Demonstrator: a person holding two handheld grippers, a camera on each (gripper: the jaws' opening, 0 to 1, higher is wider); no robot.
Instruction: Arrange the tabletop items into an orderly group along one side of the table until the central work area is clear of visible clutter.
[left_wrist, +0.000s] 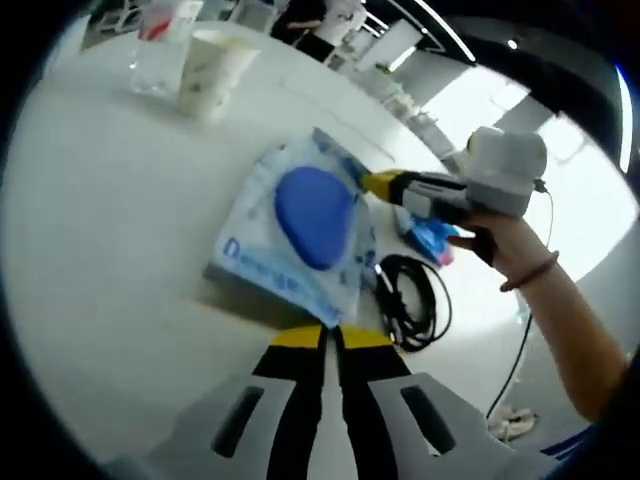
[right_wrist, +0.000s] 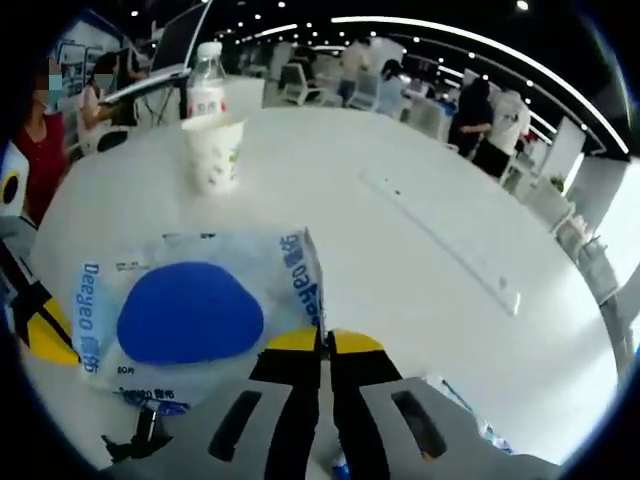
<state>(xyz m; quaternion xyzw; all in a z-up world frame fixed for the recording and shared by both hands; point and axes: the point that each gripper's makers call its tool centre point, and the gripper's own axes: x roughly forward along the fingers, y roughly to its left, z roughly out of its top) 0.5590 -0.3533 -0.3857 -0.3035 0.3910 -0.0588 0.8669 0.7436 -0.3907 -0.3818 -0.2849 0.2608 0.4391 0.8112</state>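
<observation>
Counting items on the white bench (left_wrist: 110, 220): one clear plastic packet (left_wrist: 300, 225) with a blue rounded pad inside and blue lettering, one paper cup (left_wrist: 212, 68), one clear bottle (left_wrist: 160, 45), one coil of black cable (left_wrist: 410, 300), one small blue-and-pink item (left_wrist: 432, 238) too blurred to name.

Left gripper view: left hand-held gripper (left_wrist: 330, 338) rises from the bottom centre, yellow-tipped jaws drawn together with barely a slit between them, tips at the near corner of the packet; whether they pinch its edge cannot be told. Packet lies flat at frame centre. Right hand-held gripper (left_wrist: 372, 182) comes in from the right, carried by a person's hand (left_wrist: 490, 240) with a band on the wrist, its yellow tip touching the packet's far right edge. Cable coil sits just right of the packet, lower right of centre. Cup and bottle stand side by side at upper left, well apart from the packet.

Right gripper view: right hand-held gripper (right_wrist: 325, 342) at bottom centre, jaws closed to a thin line, tips at the packet's (right_wrist: 190, 315) edge; grip not confirmable. Cup (right_wrist: 214, 150) upright at upper left, contents not visible. Bottle (right_wrist: 207, 88) behind it, red label, liquid level unclear. Long pale strip (right_wrist: 440, 240) lies on the bench at right. Several people stand or sit in the background along the top.
</observation>
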